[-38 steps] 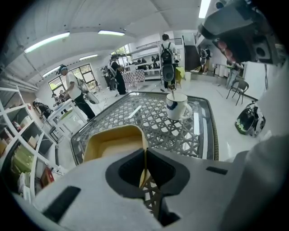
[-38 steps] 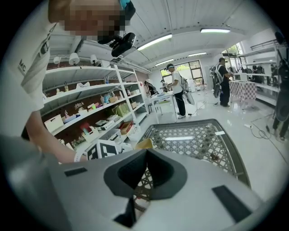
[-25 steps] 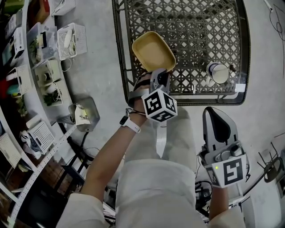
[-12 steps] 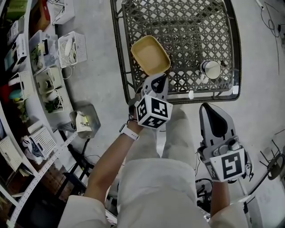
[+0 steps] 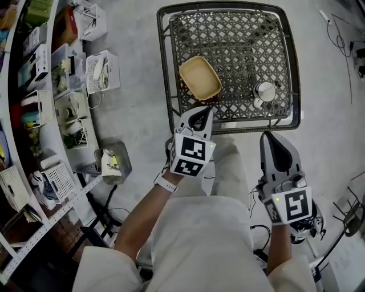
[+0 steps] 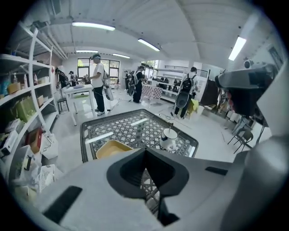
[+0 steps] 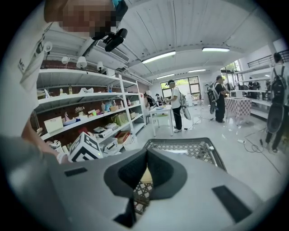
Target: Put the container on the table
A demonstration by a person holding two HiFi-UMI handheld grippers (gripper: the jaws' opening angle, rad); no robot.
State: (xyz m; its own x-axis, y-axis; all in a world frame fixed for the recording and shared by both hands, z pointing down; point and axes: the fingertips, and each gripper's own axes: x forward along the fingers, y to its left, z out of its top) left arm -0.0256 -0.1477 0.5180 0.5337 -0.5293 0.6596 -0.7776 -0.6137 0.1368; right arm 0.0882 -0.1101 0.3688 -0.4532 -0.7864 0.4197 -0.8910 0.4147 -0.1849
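Observation:
The yellow container (image 5: 199,77) lies open side up on the metal lattice table (image 5: 228,17), near its front left part. It also shows in the left gripper view as a yellow container (image 6: 113,148) just beyond the jaws and to their left. My left gripper (image 5: 201,112) hovers at the table's front edge, just short of the container, shut and with nothing in it. My right gripper (image 5: 274,141) is held lower, off the table's front right corner, shut and empty too. In the right gripper view the left gripper's marker cube (image 7: 85,149) shows at left.
A white mug (image 5: 265,92) stands on the table's right front part, seen as well as a mug (image 6: 170,138) right of the container. Shelves (image 5: 34,85) with baskets and boxes run along the left. A metal bin (image 5: 111,161) sits on the floor. People stand farther back in the room.
The container was held up at the left gripper's tips over the table's edge; now it rests on the table and the left gripper has drawn back from it. The right gripper has barely moved.

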